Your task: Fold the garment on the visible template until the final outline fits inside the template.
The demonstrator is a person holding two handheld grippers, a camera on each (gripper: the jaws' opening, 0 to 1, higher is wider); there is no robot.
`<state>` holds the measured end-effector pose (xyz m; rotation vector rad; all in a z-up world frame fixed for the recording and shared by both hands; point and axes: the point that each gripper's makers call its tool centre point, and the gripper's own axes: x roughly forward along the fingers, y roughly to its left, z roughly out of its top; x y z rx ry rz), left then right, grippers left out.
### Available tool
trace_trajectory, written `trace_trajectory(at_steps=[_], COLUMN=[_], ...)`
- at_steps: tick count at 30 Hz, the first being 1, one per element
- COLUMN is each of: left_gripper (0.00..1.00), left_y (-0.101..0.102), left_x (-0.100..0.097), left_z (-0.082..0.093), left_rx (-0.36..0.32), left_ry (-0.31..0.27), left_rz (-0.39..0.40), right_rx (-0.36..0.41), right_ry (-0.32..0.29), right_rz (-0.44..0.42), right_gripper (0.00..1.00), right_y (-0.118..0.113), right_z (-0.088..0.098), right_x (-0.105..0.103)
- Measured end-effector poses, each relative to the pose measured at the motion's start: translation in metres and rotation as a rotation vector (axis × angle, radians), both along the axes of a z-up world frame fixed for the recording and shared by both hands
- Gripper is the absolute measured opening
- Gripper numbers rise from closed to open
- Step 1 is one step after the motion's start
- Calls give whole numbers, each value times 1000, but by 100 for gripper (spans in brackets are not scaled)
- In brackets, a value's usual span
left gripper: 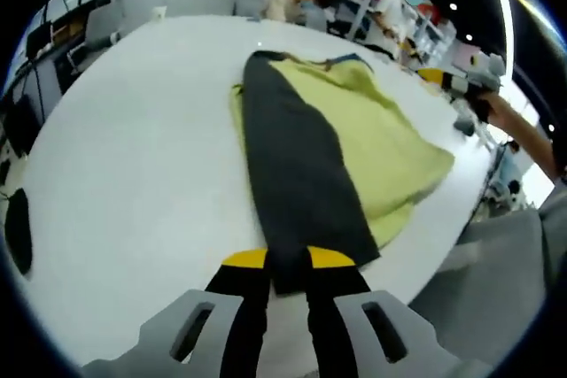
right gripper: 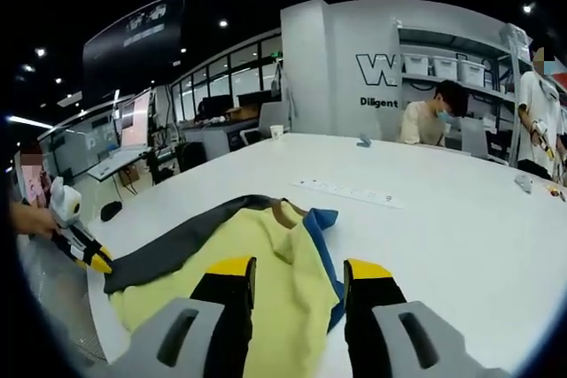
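Note:
A yellow garment (left gripper: 390, 148) lies spread on the white table (left gripper: 133, 148), with a long dark grey part (left gripper: 292, 157) folded over it lengthwise. My left gripper (left gripper: 287, 259) is at the near end of that grey part, and the cloth runs between its jaws, which are shut on it. In the right gripper view the garment (right gripper: 266, 263) shows a blue edge and a brown neck. My right gripper (right gripper: 299, 272) hangs open just over the yellow cloth, holding nothing. The left gripper (right gripper: 93, 260) appears at the grey strip's far end (right gripper: 177, 250). The right gripper (left gripper: 447, 80) sits beyond the garment's far right edge.
The table's edge runs close along the garment's right side in the left gripper view. A white power strip (right gripper: 350, 192), a cup (right gripper: 277, 132) and a small black object (right gripper: 111, 210) lie on the table (right gripper: 443, 236). People and shelves stand behind.

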<state>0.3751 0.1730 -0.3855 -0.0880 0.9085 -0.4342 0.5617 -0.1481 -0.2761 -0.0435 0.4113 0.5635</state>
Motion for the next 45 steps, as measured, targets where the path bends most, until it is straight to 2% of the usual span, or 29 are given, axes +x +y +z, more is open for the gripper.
trace_trajectory(at_steps=[5, 7, 9, 13, 16, 19, 21, 23, 30, 32, 34, 36, 40, 41, 45], left_gripper=[1, 0, 0, 0, 0, 0, 0, 0, 0, 0, 0, 0, 0, 0, 0], left_y=[-2, 0, 0, 5, 6, 17, 27, 29, 69, 70, 79, 83, 118, 124, 131], left_x=[2, 3, 3, 4, 10, 20, 28, 35, 54, 57, 68, 75, 96, 100, 107], left_z=[1, -1, -1, 1, 10, 25, 27, 38, 44, 49, 47, 54, 66, 70, 85], left_rx=[-32, -52, -45, 22, 22, 67, 57, 44, 216, 224, 228, 257, 343, 343, 356], left_ry=[4, 23, 27, 28, 36, 7, -1, -14, -8, -4, -3, -9, -29, -35, -44], left_rz=[31, 39, 23, -33, -51, -61, -61, -57, -136, -165, -161, -172, -156, -157, -157], right_rx=[3, 6, 6, 9, 7, 8, 8, 19, 20, 21, 24, 27, 21, 20, 17], right_ry=[0, 3, 5, 7, 8, 7, 8, 12, 5, 3, 4, 6, 2, 2, 0], right_rz=[9, 7, 7, 5, 2, -1, -3, -9, -10, -12, -11, -12, -9, -9, -11], right_gripper=[35, 35, 35, 35, 35, 35, 35, 35, 35, 35, 35, 36, 36, 36, 36], right_y=[3, 3, 3, 3, 2, 1, 0, -2, -4, -4, -5, -5, -6, -7, -8], right_z=[1, 0, -1, -1, 0, 1, 0, 0, 3, 4, 5, 4, 5, 5, 5], right_x=[-1, -1, -2, -2, -2, -4, -3, -3, -3, -2, -3, -2, -3, -3, -3])
